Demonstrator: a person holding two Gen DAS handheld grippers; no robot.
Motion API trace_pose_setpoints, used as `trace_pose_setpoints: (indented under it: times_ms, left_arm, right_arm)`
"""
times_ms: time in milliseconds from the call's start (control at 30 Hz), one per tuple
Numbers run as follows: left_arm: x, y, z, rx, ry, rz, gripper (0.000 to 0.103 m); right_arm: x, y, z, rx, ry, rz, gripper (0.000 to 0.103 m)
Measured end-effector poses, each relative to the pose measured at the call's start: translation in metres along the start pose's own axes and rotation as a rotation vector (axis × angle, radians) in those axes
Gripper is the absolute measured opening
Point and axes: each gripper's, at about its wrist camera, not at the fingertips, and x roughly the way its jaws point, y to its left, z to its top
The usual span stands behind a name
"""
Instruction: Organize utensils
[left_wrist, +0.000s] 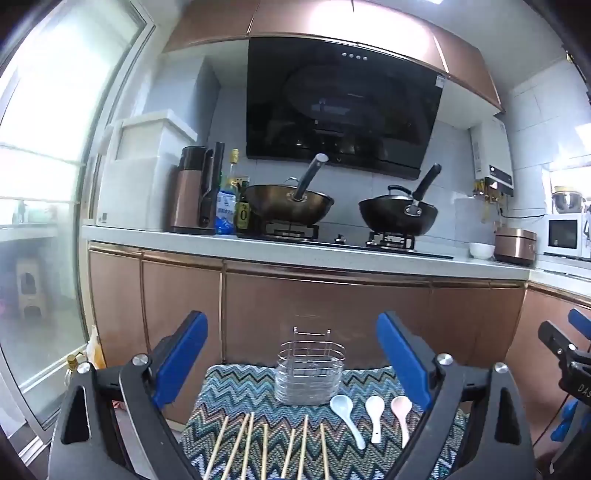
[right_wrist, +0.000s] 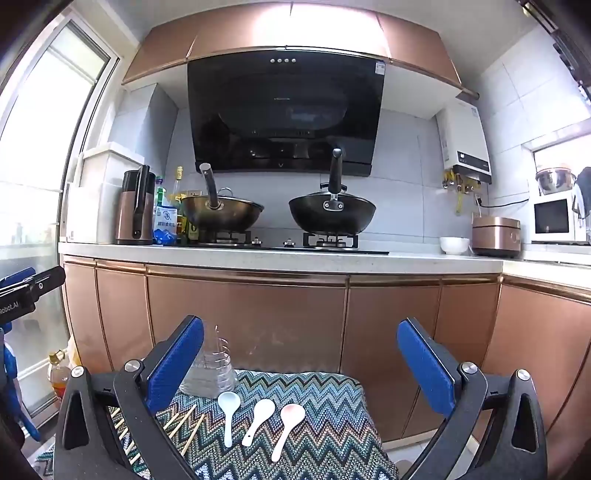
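A wire utensil basket stands at the far edge of a zigzag-patterned cloth. Several bamboo chopsticks lie side by side in front of it. Three ceramic spoons lie to their right: two white, one pinkish. My left gripper is open and empty above the chopsticks. My right gripper is open and empty above the spoons; the basket is partly hidden behind its left finger, and the chopsticks show at lower left.
A kitchen counter with copper cabinet doors faces me, bearing two woks, bottles, a thermos, a bowl and a rice cooker. A glass door is at left. An oil bottle stands on the floor.
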Motion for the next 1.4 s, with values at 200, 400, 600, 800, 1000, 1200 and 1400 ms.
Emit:
trace_pose_setpoints:
  times_ms: [200, 400, 600, 800, 1000, 1200, 1400]
  left_arm:
    - [-0.001, 0.002, -0.001, 0.03, -0.022, 0.043, 0.093]
    - [-0.005, 0.004, 0.004, 0.044, -0.026, 0.068, 0.093]
    - [-0.01, 0.018, 0.008, 0.002, -0.039, 0.078, 0.093]
    - [-0.014, 0.017, 0.012, 0.003, -0.051, 0.074, 0.093]
    - [-0.014, 0.01, 0.011, 0.02, -0.052, 0.062, 0.093]
    - [-0.012, 0.009, 0.013, 0.014, -0.053, 0.051, 0.093]
    - [-0.002, 0.017, 0.012, -0.023, -0.036, 0.057, 0.093]
  right_arm:
    - [0.001, -0.004, 0.0, 0.019, 0.0, -0.014, 0.103]
    - [0.001, -0.008, 0.0, 0.045, -0.011, -0.018, 0.103]
    - [0.0, -0.01, 0.002, 0.085, -0.022, -0.014, 0.103]
    - [0.002, -0.008, 0.007, 0.081, -0.002, -0.014, 0.103]
    - [0.0, -0.006, 0.012, 0.052, 0.001, -0.037, 0.103]
    - [-0.001, -0.01, 0.017, 0.055, -0.007, -0.075, 0.103]
    - [0.009, -0.005, 0.018, 0.04, -0.003, -0.072, 0.103]
